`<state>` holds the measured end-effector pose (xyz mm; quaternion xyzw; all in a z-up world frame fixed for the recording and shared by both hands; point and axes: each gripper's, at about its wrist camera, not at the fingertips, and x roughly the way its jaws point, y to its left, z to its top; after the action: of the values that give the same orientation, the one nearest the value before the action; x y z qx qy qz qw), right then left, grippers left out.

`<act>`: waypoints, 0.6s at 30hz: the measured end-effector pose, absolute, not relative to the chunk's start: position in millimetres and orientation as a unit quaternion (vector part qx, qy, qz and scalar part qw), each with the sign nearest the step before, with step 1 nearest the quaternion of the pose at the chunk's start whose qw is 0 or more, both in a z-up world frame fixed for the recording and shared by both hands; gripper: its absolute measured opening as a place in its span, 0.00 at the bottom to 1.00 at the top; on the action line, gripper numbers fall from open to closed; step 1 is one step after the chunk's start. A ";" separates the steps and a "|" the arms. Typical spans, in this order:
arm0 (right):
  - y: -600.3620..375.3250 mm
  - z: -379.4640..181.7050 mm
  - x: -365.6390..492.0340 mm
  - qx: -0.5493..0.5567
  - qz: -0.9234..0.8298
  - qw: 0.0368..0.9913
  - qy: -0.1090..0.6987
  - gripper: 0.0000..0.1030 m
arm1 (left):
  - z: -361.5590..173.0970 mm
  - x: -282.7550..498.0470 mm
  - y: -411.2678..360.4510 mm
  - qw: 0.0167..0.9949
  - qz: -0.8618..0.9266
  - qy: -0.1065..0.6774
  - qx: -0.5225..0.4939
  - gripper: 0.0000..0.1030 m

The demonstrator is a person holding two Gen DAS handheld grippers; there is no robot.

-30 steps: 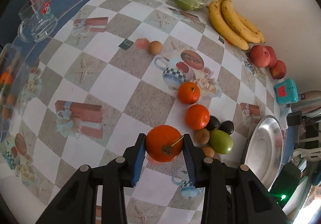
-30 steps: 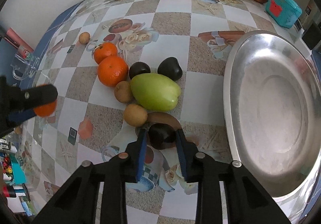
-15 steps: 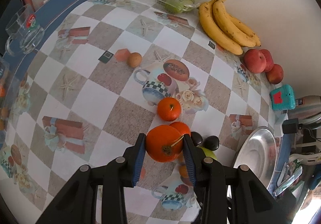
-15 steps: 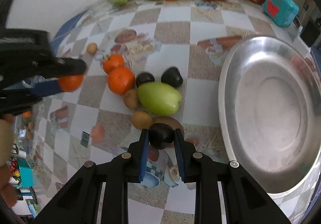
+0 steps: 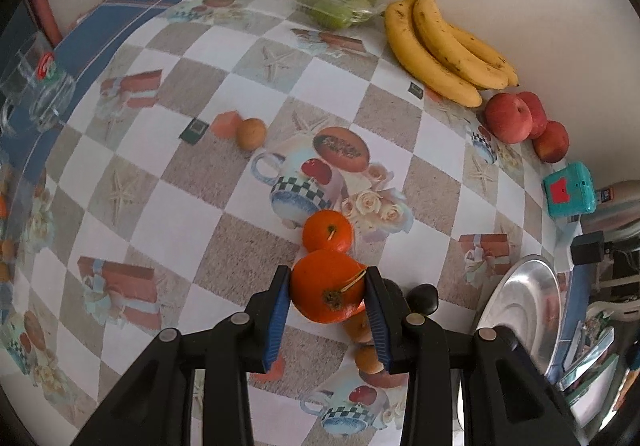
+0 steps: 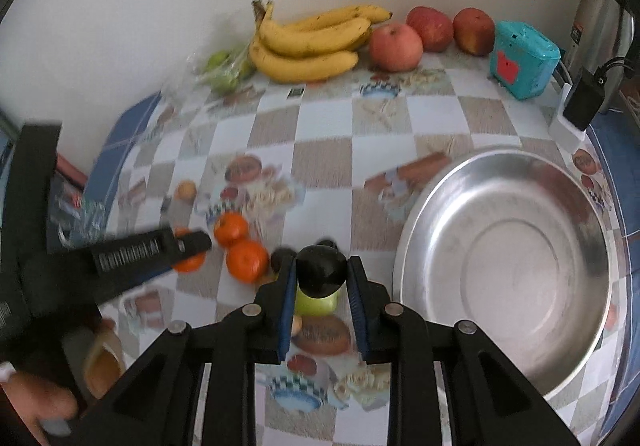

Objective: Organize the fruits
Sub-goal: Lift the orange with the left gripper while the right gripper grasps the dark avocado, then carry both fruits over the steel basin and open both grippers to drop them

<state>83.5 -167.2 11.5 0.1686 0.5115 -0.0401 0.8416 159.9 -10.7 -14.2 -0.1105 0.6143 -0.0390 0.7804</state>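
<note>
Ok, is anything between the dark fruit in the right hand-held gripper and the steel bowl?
Nothing visible. The right hand-held gripper holds the dark fruit above the table; the steel bowl beside it looks empty, with bare tablecloth between.

Two downward wrist views, perhaps overlapping tabletop [image 5: 168,202].

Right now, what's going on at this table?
A person is sorting fruit with two handheld grippers. The left gripper is shut on an orange; the right gripper is shut on a dark fruit, held above the table. The steel bowl holds nothing. Bananas and apples sit along the wall.
</note>
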 end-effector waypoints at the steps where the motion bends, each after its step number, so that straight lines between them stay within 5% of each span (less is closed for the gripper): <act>1: -170.4 12.4 86.5 0.172 -0.043 0.842 0.510 0.25 | -13.5 160.9 -14.1 0.782 -0.040 0.613 -0.104 0.38; 18: -256.9 2.1 67.5 0.234 -0.140 0.818 0.507 0.25 | -10.3 156.6 -81.2 0.782 -0.095 0.614 -0.035 0.38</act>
<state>67.5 -256.9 2.1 0.2340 0.5066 -0.1396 0.8180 156.6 -81.2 -10.3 -0.0349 0.6144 -0.0950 0.7825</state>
